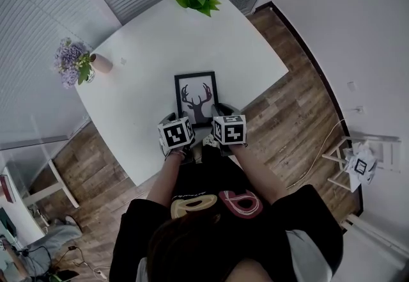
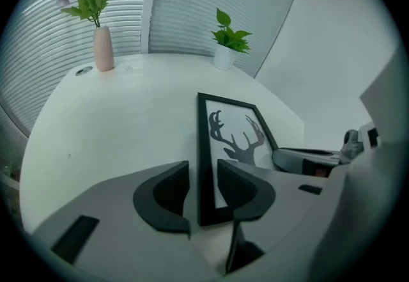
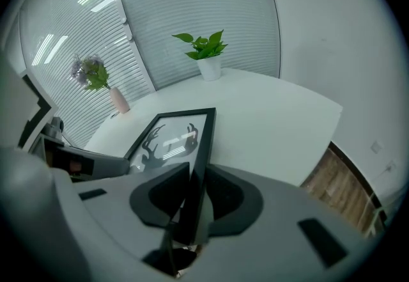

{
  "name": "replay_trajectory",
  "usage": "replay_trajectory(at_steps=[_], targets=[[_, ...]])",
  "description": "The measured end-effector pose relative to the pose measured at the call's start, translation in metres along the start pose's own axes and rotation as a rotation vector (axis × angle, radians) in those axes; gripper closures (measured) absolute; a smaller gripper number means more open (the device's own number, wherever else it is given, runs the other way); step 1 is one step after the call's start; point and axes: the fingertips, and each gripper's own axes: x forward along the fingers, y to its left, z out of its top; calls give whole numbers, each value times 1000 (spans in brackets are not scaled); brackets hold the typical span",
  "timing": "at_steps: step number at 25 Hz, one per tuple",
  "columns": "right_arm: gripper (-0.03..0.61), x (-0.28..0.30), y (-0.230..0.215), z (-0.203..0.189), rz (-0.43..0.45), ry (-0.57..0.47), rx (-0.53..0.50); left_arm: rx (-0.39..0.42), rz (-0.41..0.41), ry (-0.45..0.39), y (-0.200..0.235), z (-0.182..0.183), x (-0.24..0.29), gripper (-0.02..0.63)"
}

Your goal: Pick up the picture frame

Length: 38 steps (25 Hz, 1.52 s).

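Left tool (image 2: 203,180), right tool (image 3: 196,178) tilted down astride picture frame (image 1: 196,96) sides

No word, brand or number can be read anywhere. At 6 o'clock the person's black shirt (image 1: 211,205) carries two big looped shapes, one cream and one red; they may be letters, but they are illegible. The marker cubes (image 1: 176,133) bear only black-and-white square patterns. The picture frame (image 1: 196,96) shows a stag silhouette.
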Motion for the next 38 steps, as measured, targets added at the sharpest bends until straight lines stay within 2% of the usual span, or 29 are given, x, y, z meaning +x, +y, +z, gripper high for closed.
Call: replay_trajectory(at_steps=[1, 2, 5, 8, 12, 14, 18, 22, 30, 38], targets=[[489, -1, 1, -1, -4, 1, -6, -8, -5, 1, -2, -1, 0, 492], [489, -1, 2, -2, -8, 2, -10, -7, -4, 1, -3, -2, 0, 506], [489, -2, 2, -3, -13, 6, -3, 9, -9, 3, -4, -2, 0, 506], [492, -3, 2, -5, -15, 8, 7, -20, -41, 29, -2, -3, -1, 516], [494, -4, 1, -6, -12, 6, 7, -13, -89, 68, -1, -2, 0, 532], [495, -4, 2, -6, -16, 10, 6, -28, -95, 61, 0, -3, -1, 532], [497, -6, 3, -7, -24, 7, -21, 31, -84, 41, -2, -4, -3, 535], [499, -8, 5, -9, -28, -2, -19, 35, -92, 36, 0, -5, -3, 537], [499, -21, 11, 9, -21, -78, -52, 43, -93, -57, -4, 8, -22, 537], [499, -45, 20, 53, -11, -194, -100, 62, -127, -173, -12, 46, -50, 537]])
